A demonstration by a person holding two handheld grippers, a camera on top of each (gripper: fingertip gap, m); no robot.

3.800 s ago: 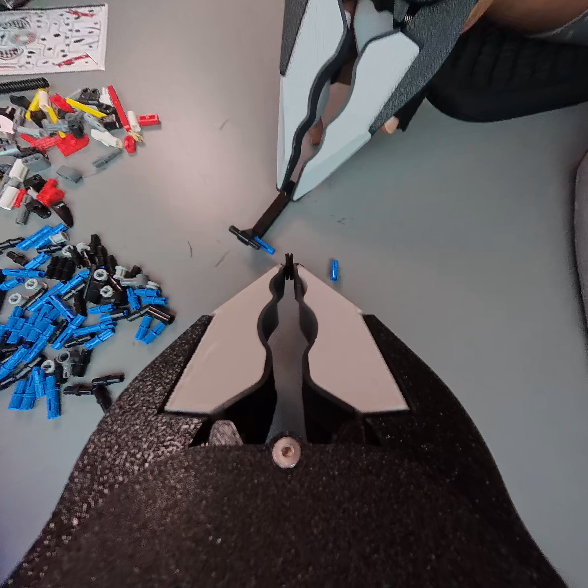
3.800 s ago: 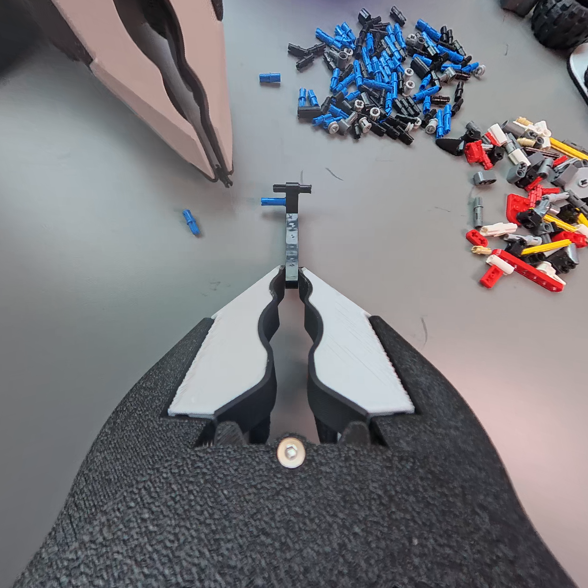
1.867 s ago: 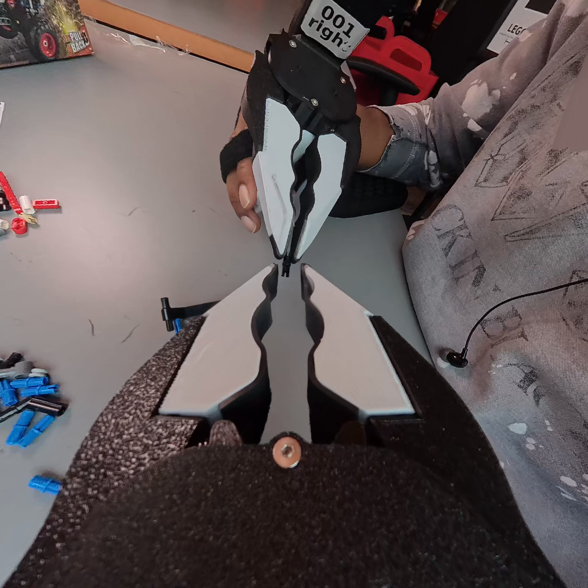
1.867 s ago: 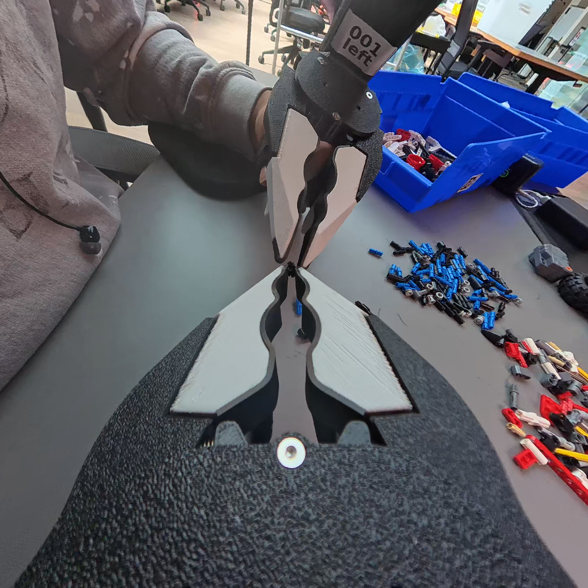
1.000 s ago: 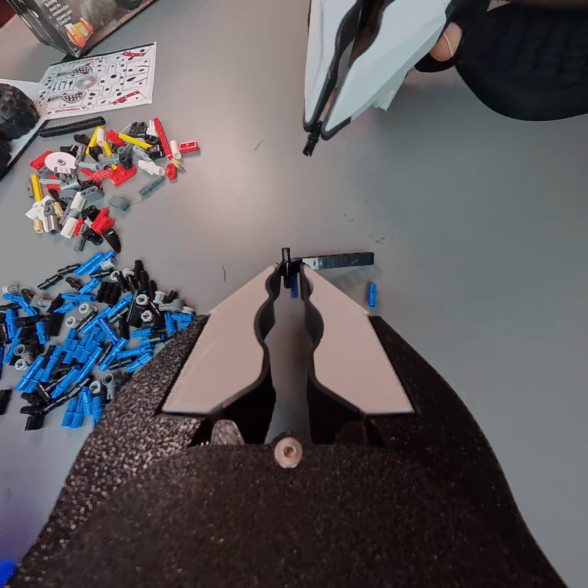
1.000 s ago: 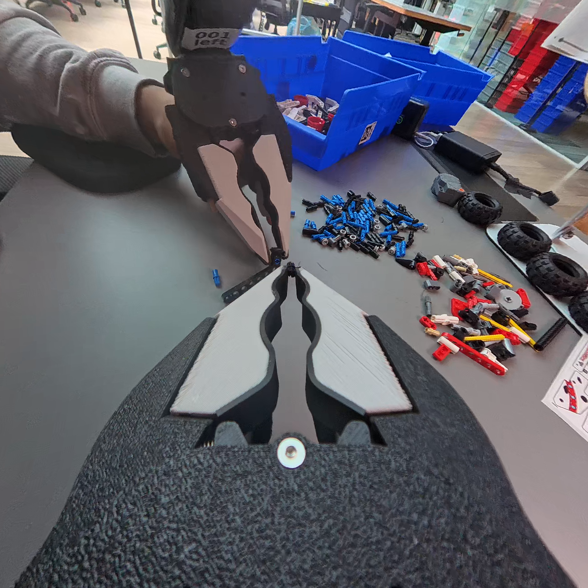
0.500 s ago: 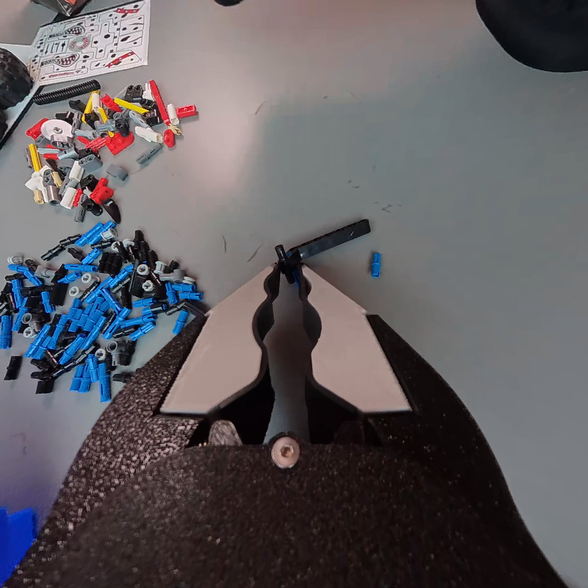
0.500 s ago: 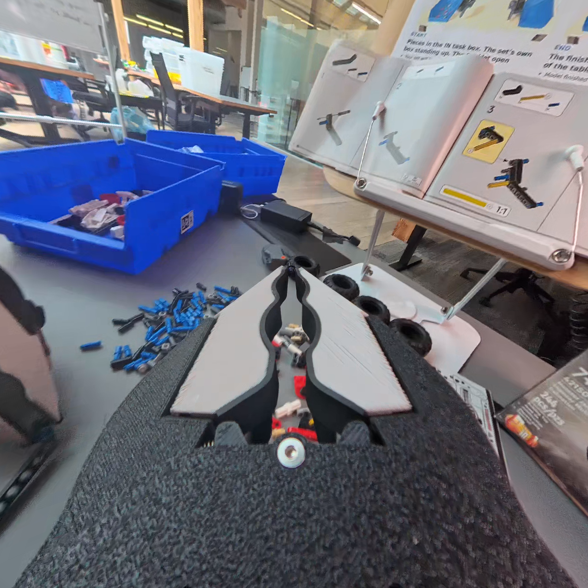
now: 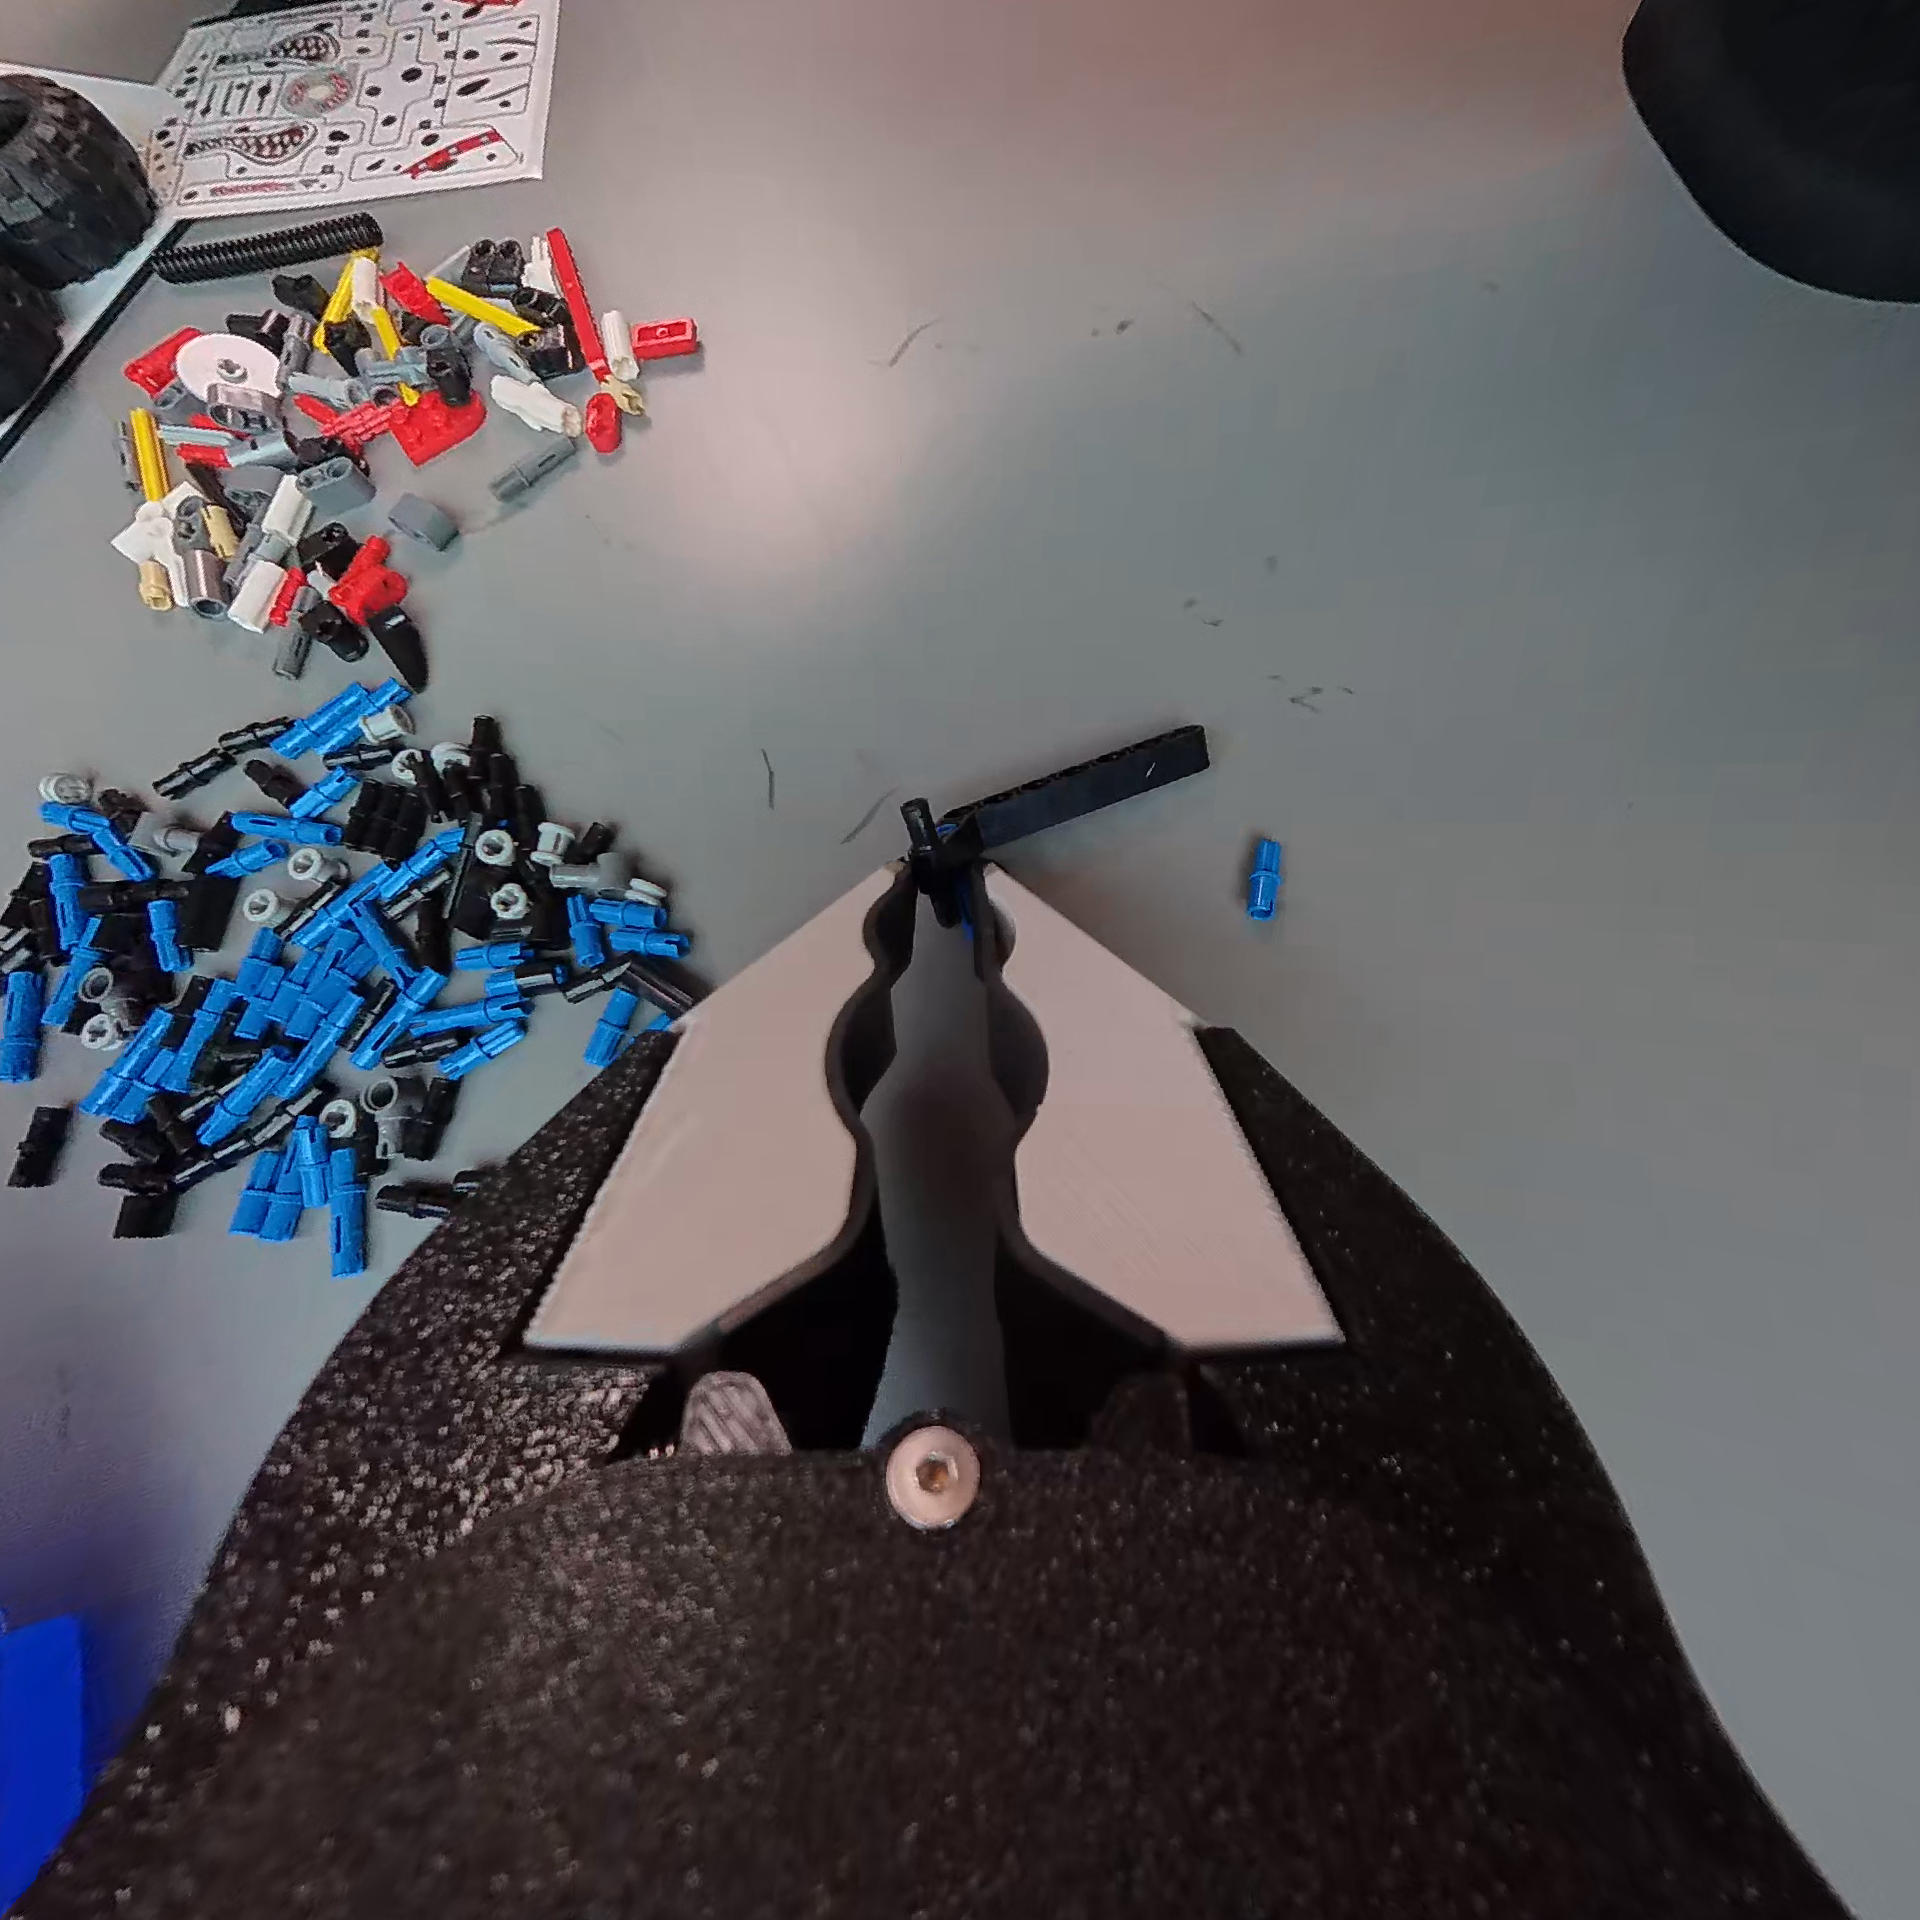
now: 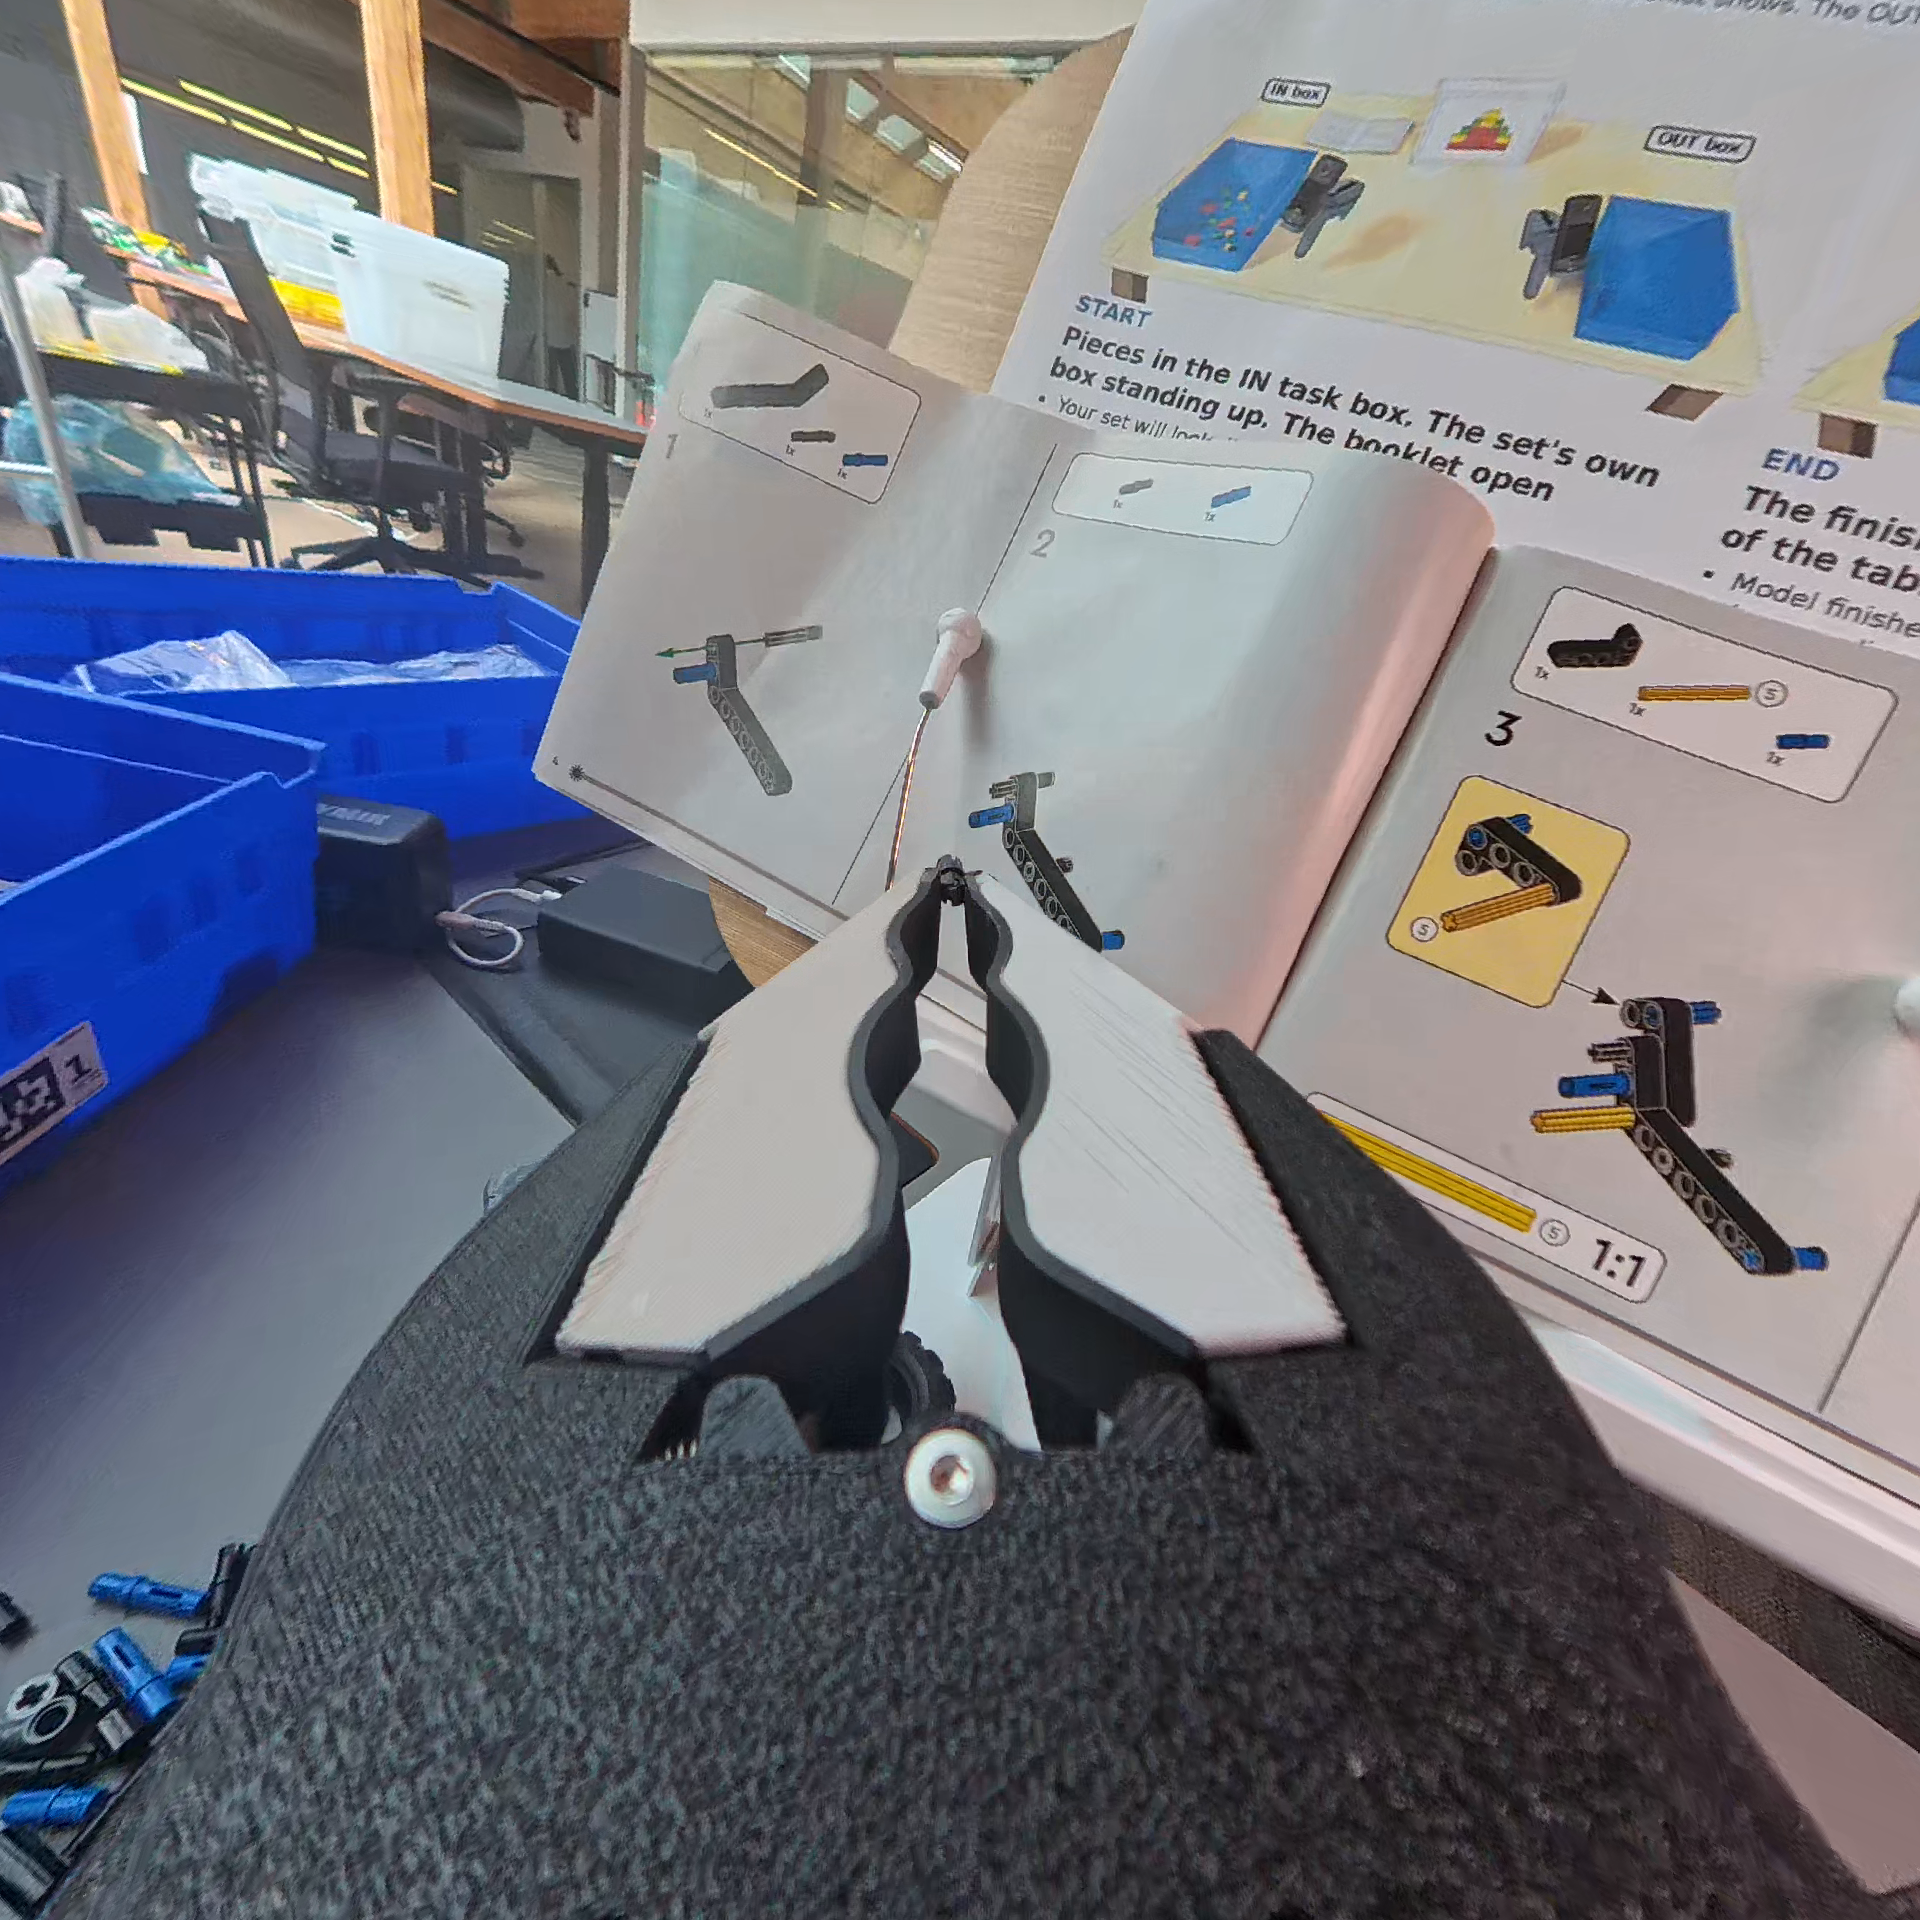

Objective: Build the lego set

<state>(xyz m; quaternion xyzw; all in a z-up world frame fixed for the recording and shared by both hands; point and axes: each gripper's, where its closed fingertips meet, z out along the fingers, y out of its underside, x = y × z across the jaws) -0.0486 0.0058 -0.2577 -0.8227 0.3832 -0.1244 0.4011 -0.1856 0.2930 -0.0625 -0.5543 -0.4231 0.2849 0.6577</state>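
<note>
Right, left gripper (image 9: 940,883) is down at the bench (image 9: 1455,520), jaws clenched on the near end of the black beam assembly (image 9: 1081,784). The grip sits where the black pin (image 9: 928,854) crosses the beam; a bit of blue pin shows just behind the tips. The long part of the beam sticks out to the right, low over the bench; whether it touches the surface I can't tell.

A loose blue pin (image 9: 1263,878) lies on the bench just right of my left tips, apart from the beam.

Off to the left: a pile of blue and black pins (image 9: 312,966), and farther back a mixed pile of red, yellow, white and grey parts (image 9: 353,436). A sticker sheet (image 9: 364,104) and a black tyre (image 9: 62,208) sit at the top-left corner.

Right gripper (image 10: 951,883) is raised and pointed at the open instruction booklet (image 10: 1143,727) on its stand. Jaws pinched nearly together at the tips, with a small black piece (image 10: 948,871) between them; too small to identify.

Blue bins (image 10: 156,831) stand to the left in the right wrist view, and a few blue and black pins (image 10: 125,1642) show at the bottom-left corner.
</note>
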